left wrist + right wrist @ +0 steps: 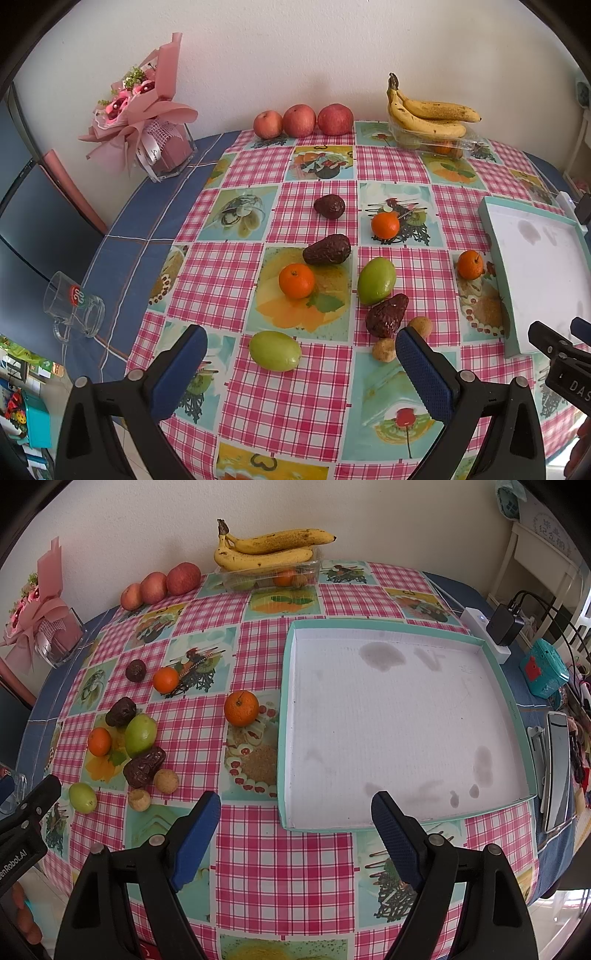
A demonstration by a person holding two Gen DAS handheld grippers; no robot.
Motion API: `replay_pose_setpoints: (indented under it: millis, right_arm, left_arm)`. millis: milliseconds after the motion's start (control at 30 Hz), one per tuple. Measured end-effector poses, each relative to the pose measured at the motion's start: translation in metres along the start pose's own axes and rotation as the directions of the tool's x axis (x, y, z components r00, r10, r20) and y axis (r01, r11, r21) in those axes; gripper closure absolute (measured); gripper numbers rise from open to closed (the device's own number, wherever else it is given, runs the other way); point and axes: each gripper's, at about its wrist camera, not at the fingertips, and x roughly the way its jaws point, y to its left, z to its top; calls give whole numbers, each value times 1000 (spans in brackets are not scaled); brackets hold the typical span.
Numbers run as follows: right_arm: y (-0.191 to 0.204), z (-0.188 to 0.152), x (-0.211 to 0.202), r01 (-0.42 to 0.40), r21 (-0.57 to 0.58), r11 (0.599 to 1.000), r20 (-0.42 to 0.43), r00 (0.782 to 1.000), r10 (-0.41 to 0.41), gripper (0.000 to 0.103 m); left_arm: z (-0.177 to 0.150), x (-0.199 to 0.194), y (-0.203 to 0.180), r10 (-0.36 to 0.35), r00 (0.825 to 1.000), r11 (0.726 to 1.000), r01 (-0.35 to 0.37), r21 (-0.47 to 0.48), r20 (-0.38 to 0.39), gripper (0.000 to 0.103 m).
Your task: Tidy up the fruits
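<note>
Loose fruit lies on the checked tablecloth: three oranges [296, 280] [385, 225] [470, 264], two green fruits [274, 350] [376, 280], three dark avocados [327, 250] [330, 206] [386, 315] and two small tan fruits [384, 349]. An empty teal-rimmed white tray [284, 716] sits to the right. My left gripper [301, 373] is open and empty, just short of the near green fruit. My right gripper [295, 834] is open and empty over the tray's near edge. The nearest orange [241, 708] lies beside the tray.
Three apples [299, 120] and bananas on a clear box [428, 114] stand at the back wall. A bouquet in a vase [147, 110] and a glass mug [72, 310] are at the left. A charger, phone [556, 768] and teal box [543, 672] lie right of the tray.
</note>
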Motion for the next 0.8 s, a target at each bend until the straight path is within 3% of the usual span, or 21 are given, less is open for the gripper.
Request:
replay_pose_setpoints:
  millis: [800]
  right_arm:
    - [1,1,0,3,-2,1000,-1,1000,-3,19]
  left_arm:
    - [1,0,0,2,1000,1000,-2,-2,-1,0]
